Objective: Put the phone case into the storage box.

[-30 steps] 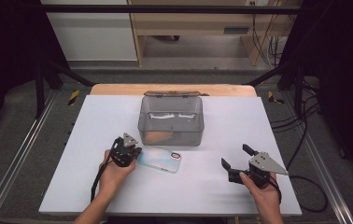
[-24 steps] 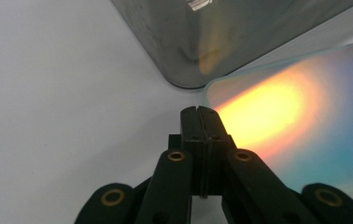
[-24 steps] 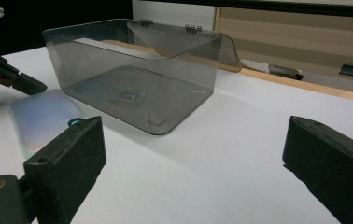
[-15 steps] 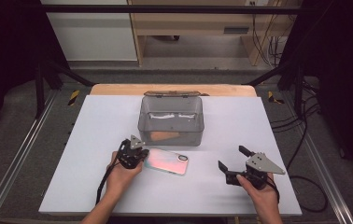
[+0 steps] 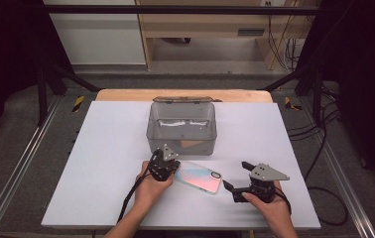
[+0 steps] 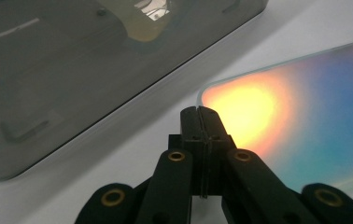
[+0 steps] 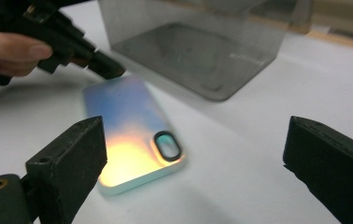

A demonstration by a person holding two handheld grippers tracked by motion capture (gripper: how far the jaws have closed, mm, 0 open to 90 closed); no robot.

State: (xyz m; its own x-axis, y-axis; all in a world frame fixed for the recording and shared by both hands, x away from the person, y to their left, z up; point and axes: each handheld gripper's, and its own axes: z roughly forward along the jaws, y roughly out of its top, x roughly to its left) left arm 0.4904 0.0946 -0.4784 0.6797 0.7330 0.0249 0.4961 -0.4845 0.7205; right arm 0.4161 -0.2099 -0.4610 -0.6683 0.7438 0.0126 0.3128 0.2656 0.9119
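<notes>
From the high view, an iridescent phone case (image 5: 199, 178) lies flat on the white table (image 5: 101, 163), just near of a clear smoky plastic box (image 5: 182, 127) at the middle. The left gripper (image 5: 174, 167) sits at the case's left end and the right gripper (image 5: 235, 177) rests well to the case's right, apart from it. The left gripper view adds what the overhead cannot: its black jaws are pressed together, clamped on the case's thin rounded edge (image 6: 277, 121), whose glossy skin shades from orange-yellow to blue. The box's (image 6: 95, 60) wall beside it is translucent grey, with rounded corners. The right gripper view shows its own blocky matte jaws spread wide with nothing between them, the case's (image 7: 128, 144) dark oval camera cutout (image 7: 166, 145) facing up, and the left gripper (image 7: 107, 67) pinching the far end
</notes>
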